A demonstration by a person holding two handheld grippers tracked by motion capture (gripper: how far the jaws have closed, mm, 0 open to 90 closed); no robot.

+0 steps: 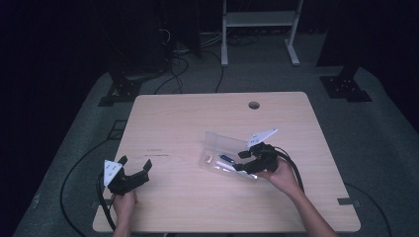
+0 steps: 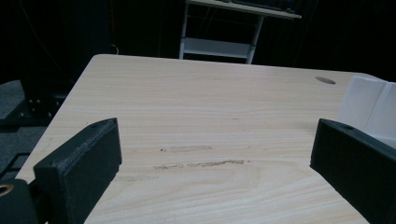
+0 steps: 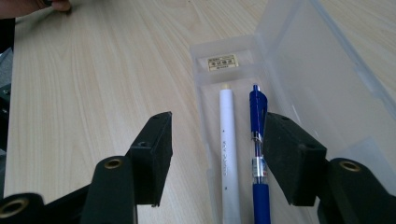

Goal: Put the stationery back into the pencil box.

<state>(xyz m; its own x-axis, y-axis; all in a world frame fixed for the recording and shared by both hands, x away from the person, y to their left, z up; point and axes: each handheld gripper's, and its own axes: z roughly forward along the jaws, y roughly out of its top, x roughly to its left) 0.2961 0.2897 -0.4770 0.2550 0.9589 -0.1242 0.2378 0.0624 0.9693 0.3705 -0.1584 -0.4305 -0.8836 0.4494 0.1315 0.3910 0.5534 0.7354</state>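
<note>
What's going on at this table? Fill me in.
A person works with a gripper in each hand. The right gripper hangs open over a clear plastic pencil case whose lid is up; a white pen and a blue pen lie inside. The left gripper rests open over bare table, holding nothing.

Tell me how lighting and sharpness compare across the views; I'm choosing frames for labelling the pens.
High view: dim and bluish, surroundings nearly black, clear case small and soft. Right gripper view: brightest, white pen and blue pen sharp, the lid hazy, the right gripper in focus. Left gripper view: table evenly lit, background dark, the left gripper slightly soft.
</note>
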